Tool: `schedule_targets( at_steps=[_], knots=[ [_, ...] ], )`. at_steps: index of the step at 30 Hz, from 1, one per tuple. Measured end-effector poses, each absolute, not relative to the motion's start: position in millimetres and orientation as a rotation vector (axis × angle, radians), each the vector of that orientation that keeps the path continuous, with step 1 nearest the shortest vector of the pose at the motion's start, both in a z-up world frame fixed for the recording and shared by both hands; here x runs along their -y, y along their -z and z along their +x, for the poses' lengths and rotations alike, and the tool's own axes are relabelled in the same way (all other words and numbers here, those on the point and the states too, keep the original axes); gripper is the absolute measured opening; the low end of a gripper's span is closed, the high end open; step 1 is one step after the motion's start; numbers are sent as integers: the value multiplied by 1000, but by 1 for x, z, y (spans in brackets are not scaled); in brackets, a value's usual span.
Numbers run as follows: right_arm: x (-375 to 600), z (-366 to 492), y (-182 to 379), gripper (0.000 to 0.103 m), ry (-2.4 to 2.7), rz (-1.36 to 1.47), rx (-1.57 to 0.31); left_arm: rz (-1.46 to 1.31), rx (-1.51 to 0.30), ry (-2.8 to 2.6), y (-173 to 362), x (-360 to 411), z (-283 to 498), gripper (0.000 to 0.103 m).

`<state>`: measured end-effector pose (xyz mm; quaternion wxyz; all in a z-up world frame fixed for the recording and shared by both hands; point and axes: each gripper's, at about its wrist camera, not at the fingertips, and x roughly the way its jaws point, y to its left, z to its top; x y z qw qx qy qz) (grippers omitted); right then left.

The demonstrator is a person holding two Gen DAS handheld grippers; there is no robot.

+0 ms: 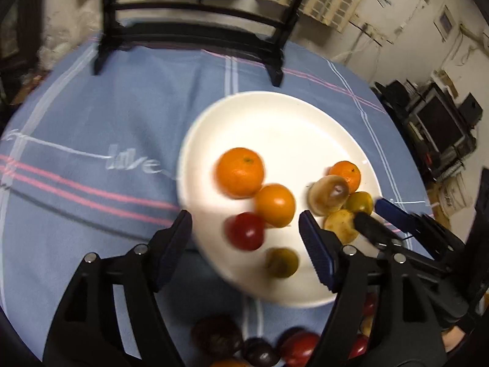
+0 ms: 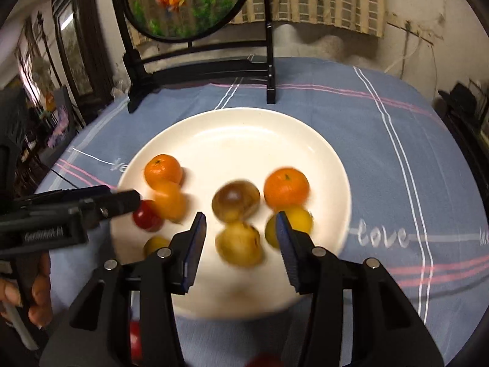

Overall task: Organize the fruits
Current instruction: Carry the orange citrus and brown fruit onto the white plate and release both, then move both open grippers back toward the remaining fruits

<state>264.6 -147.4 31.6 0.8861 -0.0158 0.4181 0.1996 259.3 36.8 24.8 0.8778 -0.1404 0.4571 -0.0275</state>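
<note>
Lower frame: left gripper [image 1: 244, 238] jaws spread, nothing clamped, red fruit [image 1: 245, 231] loose between them. Right gripper [image 2: 241, 238] likewise parted, a blurred yellow-brown fruit [image 2: 240, 246] in the gap, not pinched. Mid-frame, white plate [image 2: 244, 134] on blue-clothed table [image 2: 397, 159], carrying oranges [image 2: 285, 188] and yellow fruit. Top: dark stand [image 2: 269, 70].

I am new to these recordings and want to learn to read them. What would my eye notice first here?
First the white plate in the middle of the blue tablecloth, holding oranges, a red fruit and brownish-yellow ones. Next, the open left gripper and right gripper over its near edge. Behind stands a round goldfish picture in a black stand.
</note>
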Motion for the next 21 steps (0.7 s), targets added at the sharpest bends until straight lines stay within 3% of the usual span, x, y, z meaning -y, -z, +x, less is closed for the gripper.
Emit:
schedule_targets(
  at_steps=[1,3,11,21],
  knots=[
    [155,256,-34,49,-423,-2,-865,-283,-936,49,-28,-38,252,75],
    [168,240,-38,68,-422,40,-848,-268,-909,38,-36,-41,233,76],
    [204,171,-41,75,-391,75,-808,-221,-871,20,-41,-32,168,82],
    [210,85,-14,76,-395,-47,-830,-225,-875,46,-23,-18,81,88]
  ],
)
